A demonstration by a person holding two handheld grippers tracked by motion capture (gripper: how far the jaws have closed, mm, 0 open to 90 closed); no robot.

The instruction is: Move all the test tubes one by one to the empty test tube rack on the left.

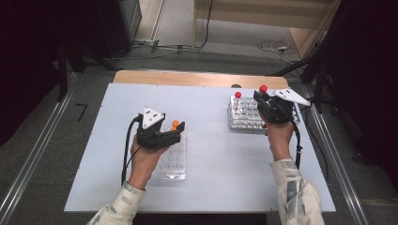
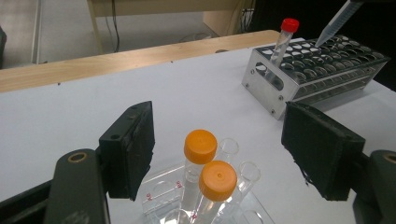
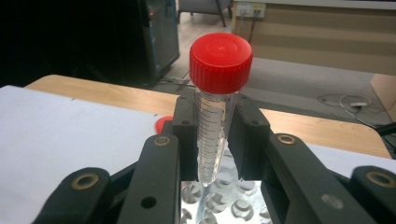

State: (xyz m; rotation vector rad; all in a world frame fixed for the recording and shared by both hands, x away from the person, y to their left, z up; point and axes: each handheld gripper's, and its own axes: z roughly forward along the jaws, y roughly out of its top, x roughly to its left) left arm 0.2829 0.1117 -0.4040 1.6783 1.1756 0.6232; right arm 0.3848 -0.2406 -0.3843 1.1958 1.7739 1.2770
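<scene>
High cam overhead facing fwd/down, gripper cams low and close, all share metal rack (image 1: 246, 117).

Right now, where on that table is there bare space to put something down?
The white table is bare between the clear rack and the metal rack, and along the near edge. It is crowded around the left gripper and right gripper, which holds a red-capped tube.

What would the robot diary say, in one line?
left tool: open over orange tubes | right tool: shut on red tube, above metal rack
</scene>
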